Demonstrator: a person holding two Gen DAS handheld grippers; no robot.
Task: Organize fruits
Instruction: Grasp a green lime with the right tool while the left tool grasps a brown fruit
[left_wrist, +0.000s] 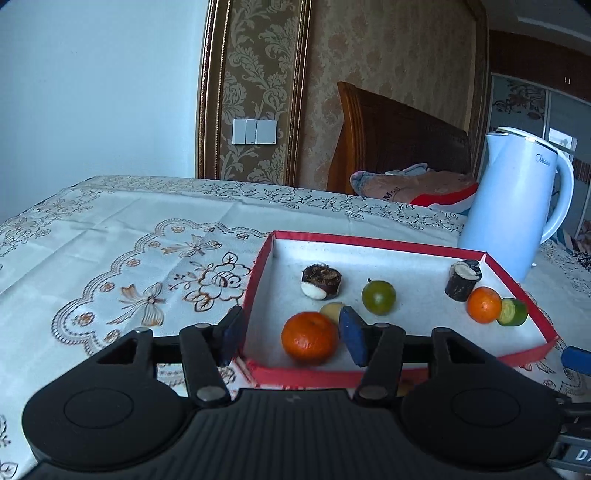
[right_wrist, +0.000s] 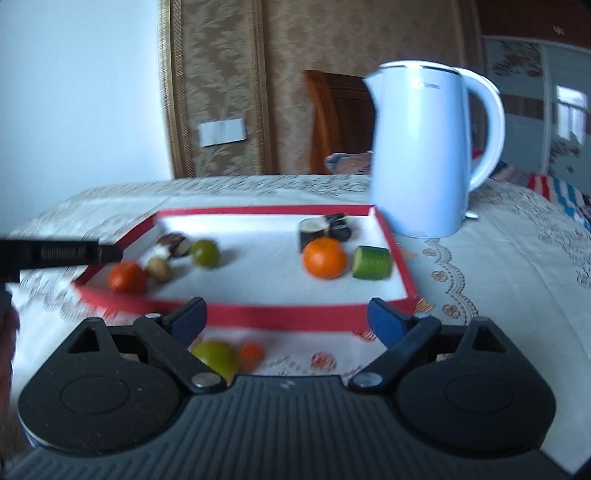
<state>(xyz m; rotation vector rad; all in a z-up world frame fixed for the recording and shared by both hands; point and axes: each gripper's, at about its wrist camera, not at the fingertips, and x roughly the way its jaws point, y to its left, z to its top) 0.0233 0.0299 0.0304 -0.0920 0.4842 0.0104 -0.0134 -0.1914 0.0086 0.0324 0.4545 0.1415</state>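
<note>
Blue pads: left gripper stands parted, nothing pinched; one pad outside the tray's left wall, the other inside, with a gap to the near orange.
Near orange: mandarin sits loose on the tray floor in the near left corner, between the pads, looks released.
Right gripper: right gripper spread wide and empty, hovering just short of the tray's near wall; view blurred.
Tray: red-walled tray, white floor, on the tablecloth.
Left group in tray: small beige fruit touching behind the mandarin, green lime, dark peeled piece.
Right group in tray: second orange touching a cut green piece, dark stub behind.
Still outside: green fruit and a small orange bit on the cloth under the right gripper, near side of the tray.
Step, judged: drop-off done, next pick is likely those two outside fruits.
How to do well: lift left pad clear of the tray wall before pulling away, avoid nudging the mandarin; right comes down straddling the green fruit, closes softly since it will roll.
In the way: tray's near wall close ahead of the fruit; kettle just beside the tray's far right corner; other gripper's black body at the tray's left.
Background: wallpaper, wall switch, wooden headboard; irrelevant.
</note>
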